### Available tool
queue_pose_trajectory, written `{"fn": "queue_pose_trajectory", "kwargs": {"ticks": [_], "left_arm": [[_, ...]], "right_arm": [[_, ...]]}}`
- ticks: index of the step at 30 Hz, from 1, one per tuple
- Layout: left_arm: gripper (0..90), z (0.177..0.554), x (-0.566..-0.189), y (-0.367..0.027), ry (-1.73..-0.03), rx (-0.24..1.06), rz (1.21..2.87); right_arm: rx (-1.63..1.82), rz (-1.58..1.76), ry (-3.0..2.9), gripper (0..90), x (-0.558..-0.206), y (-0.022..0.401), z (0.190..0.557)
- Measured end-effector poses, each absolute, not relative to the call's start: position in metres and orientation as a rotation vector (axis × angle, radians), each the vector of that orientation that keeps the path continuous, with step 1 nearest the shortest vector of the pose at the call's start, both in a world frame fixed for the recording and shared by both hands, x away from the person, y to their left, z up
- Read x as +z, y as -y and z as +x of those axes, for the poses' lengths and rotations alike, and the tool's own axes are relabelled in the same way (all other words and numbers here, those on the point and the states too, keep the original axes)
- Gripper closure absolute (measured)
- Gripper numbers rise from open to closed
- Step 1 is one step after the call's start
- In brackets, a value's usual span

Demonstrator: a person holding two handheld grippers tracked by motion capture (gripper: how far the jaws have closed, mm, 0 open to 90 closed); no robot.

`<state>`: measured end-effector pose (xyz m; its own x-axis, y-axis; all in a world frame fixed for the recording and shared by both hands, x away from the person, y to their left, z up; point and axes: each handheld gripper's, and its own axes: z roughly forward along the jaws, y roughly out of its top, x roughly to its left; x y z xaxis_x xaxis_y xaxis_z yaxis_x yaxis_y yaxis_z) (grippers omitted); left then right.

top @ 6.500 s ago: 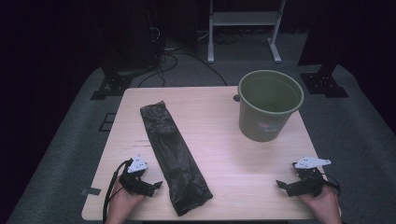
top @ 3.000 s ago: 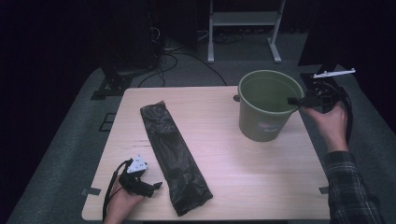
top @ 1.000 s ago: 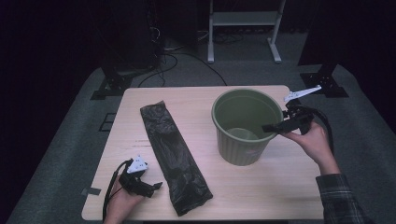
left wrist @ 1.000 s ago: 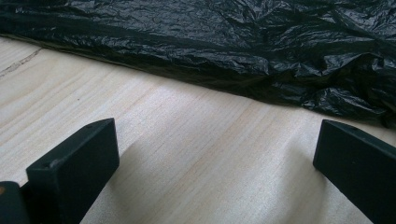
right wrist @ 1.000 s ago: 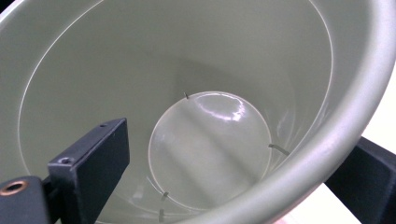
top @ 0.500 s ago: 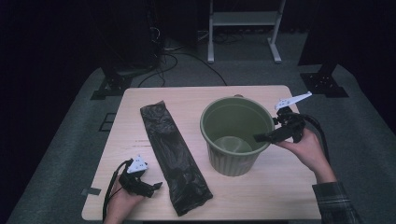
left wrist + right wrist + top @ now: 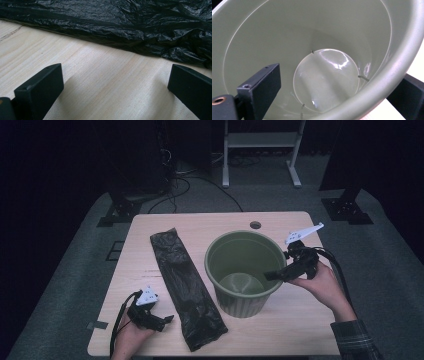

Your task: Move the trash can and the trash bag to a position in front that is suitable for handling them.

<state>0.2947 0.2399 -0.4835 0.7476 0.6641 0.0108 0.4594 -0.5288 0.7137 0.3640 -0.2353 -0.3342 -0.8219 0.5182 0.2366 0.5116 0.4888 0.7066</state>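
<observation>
Pale wooden table (image 7: 165,227), rounded corners, small cable hole (image 7: 255,225) near the far edge. Lying flat on the left half, a crumpled black bin bag (image 7: 187,287), stretched from far to near. Right of centre, just beside it, a green bucket (image 7: 243,304), standing upright.

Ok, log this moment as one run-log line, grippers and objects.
right gripper: jaws astride rim of green bucket | left gripper: open, on table beside black bag | bucket: empty, upright
</observation>
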Motion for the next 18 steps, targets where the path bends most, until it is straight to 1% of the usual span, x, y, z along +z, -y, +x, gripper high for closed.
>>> {"fn": "queue_pose_trajectory", "kwargs": {"ticks": [9, 14, 18], "left_arm": [[0.0, 0.295, -0.483, -0.240, -0.839, 0.366, 2.224], [0.0, 0.295, -0.483, -0.240, -0.839, 0.366, 2.224], [0.0, 0.295, -0.483, -0.240, -0.839, 0.366, 2.225]], "right_arm": [[1.297, 0.912, -2.701, 4.2, -0.335, 0.228, 0.361], [1.335, 0.922, -2.658, 4.1, -0.327, 0.237, 0.358], [1.371, 0.946, -2.602, 4.1, -0.320, 0.251, 0.353]]}}
